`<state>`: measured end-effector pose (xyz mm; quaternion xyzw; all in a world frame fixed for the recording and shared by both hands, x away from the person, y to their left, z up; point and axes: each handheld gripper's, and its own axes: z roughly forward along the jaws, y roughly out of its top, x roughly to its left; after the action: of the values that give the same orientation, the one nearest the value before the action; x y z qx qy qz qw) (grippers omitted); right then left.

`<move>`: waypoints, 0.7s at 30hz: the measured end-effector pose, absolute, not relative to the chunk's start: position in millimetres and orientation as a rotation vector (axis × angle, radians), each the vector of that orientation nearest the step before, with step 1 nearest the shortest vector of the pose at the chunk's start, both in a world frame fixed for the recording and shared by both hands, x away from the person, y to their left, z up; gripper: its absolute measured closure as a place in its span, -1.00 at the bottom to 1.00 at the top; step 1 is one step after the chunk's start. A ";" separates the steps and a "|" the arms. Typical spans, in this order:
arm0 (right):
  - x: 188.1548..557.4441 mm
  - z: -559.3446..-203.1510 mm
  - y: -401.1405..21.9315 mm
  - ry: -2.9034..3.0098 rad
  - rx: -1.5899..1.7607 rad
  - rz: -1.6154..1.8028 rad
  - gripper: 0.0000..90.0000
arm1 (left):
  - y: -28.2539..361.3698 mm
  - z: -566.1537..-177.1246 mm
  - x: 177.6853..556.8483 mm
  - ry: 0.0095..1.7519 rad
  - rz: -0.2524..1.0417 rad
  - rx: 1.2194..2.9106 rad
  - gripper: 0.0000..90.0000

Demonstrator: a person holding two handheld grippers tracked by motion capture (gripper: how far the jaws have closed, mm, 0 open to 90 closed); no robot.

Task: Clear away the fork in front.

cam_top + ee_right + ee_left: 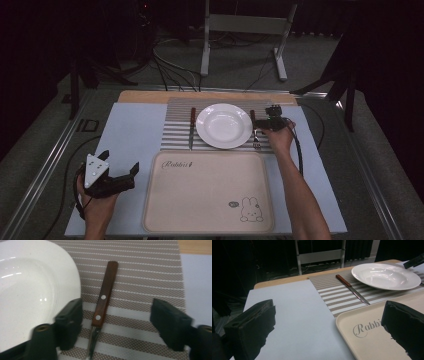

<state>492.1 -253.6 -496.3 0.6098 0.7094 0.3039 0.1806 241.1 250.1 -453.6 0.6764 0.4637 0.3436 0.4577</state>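
A fork with a brown wooden handle (105,295) lies on the striped placemat (140,277), just right of the white plate (32,290). My right gripper (116,307) is open and straddles the handle without touching it; its left jaw sits close to the plate's rim. From the high view the right gripper (265,122) hovers over the fork (254,132) beside the plate (223,125). A knife (192,127) with a matching handle lies left of the plate. My left gripper (120,161) is open and holds nothing, low over the light blue mat left of the tray (207,192).
The beige tray (372,340), printed with "Rabbit" and a bunny, lies in front of the placemat with nothing on it. The knife (352,288) and plate (387,275) lie beyond it. A metal stand and cables sit on the floor behind the table.
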 end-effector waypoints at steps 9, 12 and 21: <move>495.8 -508.2 -249.3 2.057 1.768 0.879 0.43 | 251.4 -453.9 241.1 1.146 0.846 1.666 -1.00; 495.6 -508.0 -249.2 2.064 1.774 0.898 0.65 | 251.3 -453.9 241.0 1.145 0.846 1.667 -1.00; 495.0 -505.2 -254.2 2.072 1.803 0.922 0.62 | 249.2 -454.4 241.2 1.143 0.848 1.676 -1.00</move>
<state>495.0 -254.2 -505.2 0.6176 0.7099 0.3158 0.1220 241.2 249.2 -454.4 0.6790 0.4631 0.3436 0.4543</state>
